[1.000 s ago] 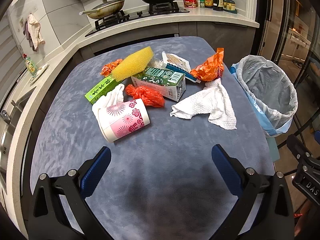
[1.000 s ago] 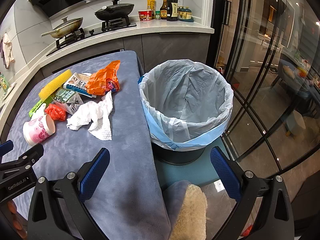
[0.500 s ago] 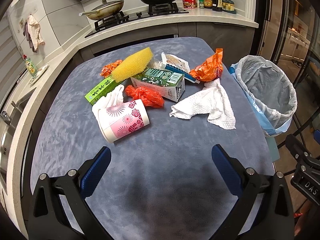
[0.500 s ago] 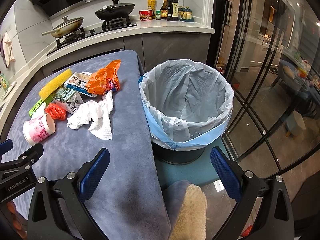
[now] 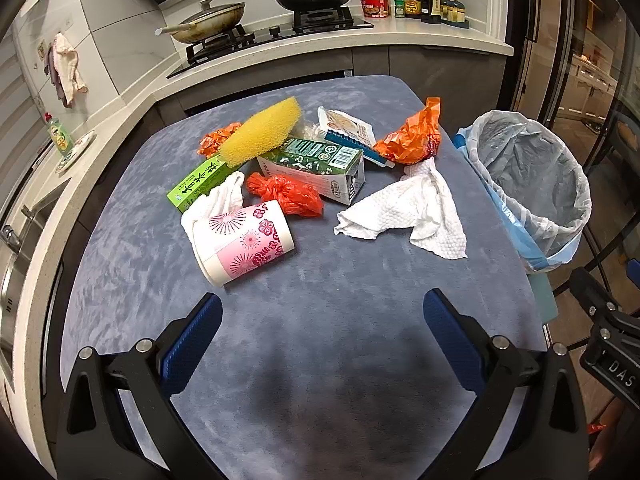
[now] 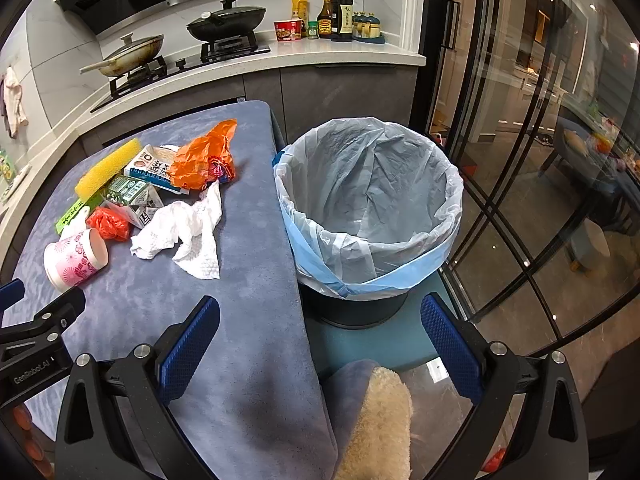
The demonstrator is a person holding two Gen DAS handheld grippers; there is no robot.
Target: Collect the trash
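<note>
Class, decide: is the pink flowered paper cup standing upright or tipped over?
Tipped over. The cup lies on its side on the table, its open mouth sideways.

I read "GenRobot.AI" on left hand-held gripper, seen in right view. "DAS" on right hand-held gripper, rest cut by frame edge. Green box carries dark Chinese characters, unreadable to me. Carton shows barcode; its print too small.
</note>
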